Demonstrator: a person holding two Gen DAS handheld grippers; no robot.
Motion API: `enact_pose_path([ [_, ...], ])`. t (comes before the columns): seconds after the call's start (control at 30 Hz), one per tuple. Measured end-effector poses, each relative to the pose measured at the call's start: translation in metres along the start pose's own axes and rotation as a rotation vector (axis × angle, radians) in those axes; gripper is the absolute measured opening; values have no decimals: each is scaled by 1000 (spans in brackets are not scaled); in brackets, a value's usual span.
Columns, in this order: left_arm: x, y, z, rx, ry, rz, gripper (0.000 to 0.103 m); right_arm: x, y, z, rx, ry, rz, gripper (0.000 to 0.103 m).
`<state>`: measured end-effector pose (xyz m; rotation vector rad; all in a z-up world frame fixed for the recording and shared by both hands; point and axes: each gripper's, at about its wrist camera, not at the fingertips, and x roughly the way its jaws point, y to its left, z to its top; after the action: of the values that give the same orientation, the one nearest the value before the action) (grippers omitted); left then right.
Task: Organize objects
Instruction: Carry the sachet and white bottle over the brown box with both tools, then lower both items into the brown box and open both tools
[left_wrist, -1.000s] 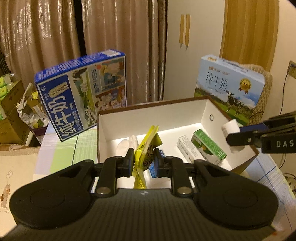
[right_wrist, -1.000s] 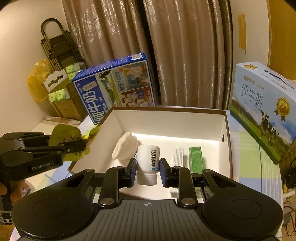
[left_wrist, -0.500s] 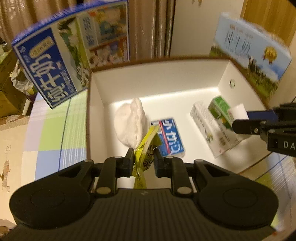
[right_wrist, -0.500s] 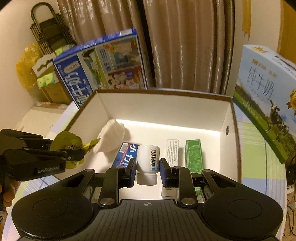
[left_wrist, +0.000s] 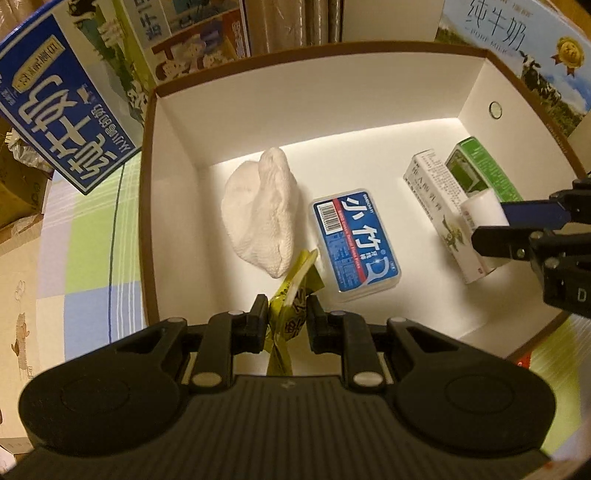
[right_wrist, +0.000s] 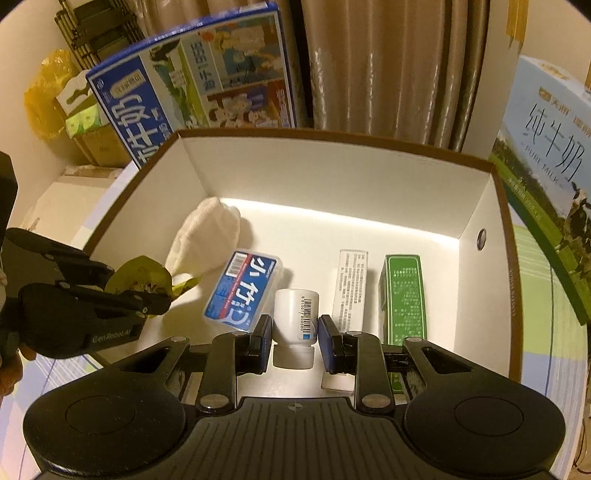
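The left claw is clamped on a yellow-green packet over the near left part of the open white box. On the box floor lie a white cloth, a blue case, a white carton and a green carton. The right claw is clamped on a white bottle above the floor.

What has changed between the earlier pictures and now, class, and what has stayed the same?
Both tools have come down toward the open box: the left tool carrying the yellow-green packet, the right tool carrying the white bottle. Nothing was let go. The white cloth, blue case and two cartons stayed put.
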<state>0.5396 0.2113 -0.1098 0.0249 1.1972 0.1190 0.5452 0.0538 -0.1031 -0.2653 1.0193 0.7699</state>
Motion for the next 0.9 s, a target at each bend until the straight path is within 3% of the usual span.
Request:
enact_pose_path([
  [0.47, 15, -5, 11, 37, 17, -17, 20, 14, -6, 6, 12, 39, -4, 24],
  [0.67, 12, -3, 10, 26, -12, -34, 44, 18, -4, 7, 10, 52, -6, 24],
  [0.9, -4, 1, 9, 5, -62, -82, 53, 25, -4, 7, 14, 76, -12, 24],
])
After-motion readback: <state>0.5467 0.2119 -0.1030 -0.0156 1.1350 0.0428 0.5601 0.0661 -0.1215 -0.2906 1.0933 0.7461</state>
